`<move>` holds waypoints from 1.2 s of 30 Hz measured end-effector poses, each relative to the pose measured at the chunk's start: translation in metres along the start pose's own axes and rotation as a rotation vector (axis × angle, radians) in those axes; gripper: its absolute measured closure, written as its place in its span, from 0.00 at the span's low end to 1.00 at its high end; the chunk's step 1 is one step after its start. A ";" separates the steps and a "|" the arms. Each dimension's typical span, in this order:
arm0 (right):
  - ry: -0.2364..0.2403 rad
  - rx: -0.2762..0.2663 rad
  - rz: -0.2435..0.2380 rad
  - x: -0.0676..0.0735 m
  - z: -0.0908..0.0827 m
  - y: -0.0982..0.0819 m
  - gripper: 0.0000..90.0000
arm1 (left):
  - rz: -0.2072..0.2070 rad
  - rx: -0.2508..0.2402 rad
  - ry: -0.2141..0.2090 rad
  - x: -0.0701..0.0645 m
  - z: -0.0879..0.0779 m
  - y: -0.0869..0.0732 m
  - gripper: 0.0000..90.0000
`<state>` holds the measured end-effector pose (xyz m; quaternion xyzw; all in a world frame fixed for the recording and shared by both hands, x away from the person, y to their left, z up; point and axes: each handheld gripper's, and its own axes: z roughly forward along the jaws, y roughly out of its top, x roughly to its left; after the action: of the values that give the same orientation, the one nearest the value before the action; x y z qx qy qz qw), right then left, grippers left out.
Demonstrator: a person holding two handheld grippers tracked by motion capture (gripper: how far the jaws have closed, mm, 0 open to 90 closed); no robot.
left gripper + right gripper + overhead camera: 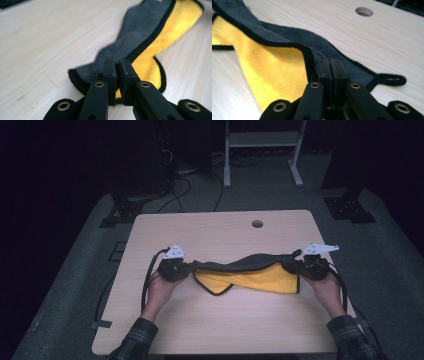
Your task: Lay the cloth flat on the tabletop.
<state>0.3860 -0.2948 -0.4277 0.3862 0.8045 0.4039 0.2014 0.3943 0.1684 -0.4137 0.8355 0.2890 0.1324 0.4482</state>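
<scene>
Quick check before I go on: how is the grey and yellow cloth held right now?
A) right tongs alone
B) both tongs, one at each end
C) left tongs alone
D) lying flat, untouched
B: the left tongs and right tongs each pinch one end of the cloth, which hangs stretched between them over the table.

The far end of the cloth [160, 30] is cut off by the top edge in the left gripper view. The cloth's corners are hidden between both tongs. The room beyond the surface [210, 227] is lost in darkness.
</scene>
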 end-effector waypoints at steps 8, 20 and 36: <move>0.008 -0.097 -0.008 0.003 -0.019 0.024 0.97 | -0.005 -0.088 0.043 0.008 -0.024 0.017 0.94; 0.027 -0.228 -0.042 0.014 -0.053 0.053 0.97 | 0.024 -0.207 0.059 -0.003 -0.063 0.037 0.94; 0.033 -0.388 -0.233 0.078 -0.152 0.072 0.97 | 0.142 -0.393 0.099 -0.058 -0.167 0.059 0.94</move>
<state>0.2736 -0.2814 -0.2803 0.2381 0.7542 0.5311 0.3042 0.2890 0.2204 -0.2688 0.7429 0.2196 0.2583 0.5771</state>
